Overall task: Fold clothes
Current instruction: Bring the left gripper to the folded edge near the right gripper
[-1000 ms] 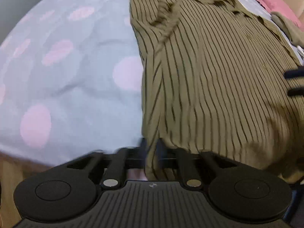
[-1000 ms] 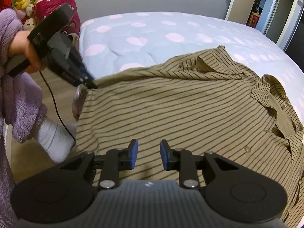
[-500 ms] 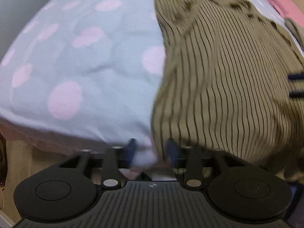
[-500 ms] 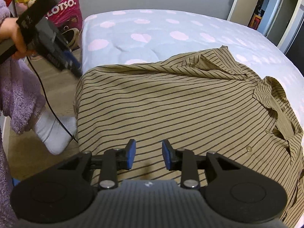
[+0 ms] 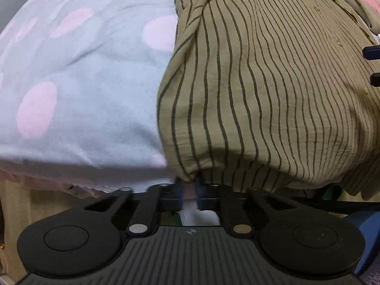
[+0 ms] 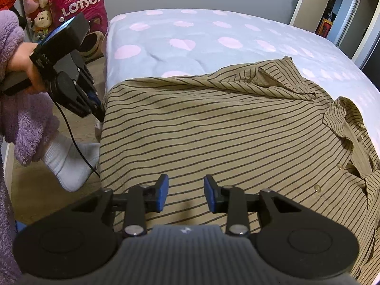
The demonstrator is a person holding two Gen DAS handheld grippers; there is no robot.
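The left gripper [image 5: 188, 191] pinches the shirt [image 6: 213, 130] at its near-left hem corner, while the right gripper [image 6: 186, 196] hovers open above the hem.

Soft, even room light, no glare; the left gripper's fingertips [image 5: 188, 191] are motion-blurred, and fisheye bends the bed [image 6: 213, 35] edges.

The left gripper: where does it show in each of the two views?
Left wrist: the left gripper fills the bottom, its blurred tips at the striped shirt hem corner.
Right wrist: it is at the left edge, held in a hand, tips at the same shirt corner.
Shared landmark: the polka-dot bedspread.
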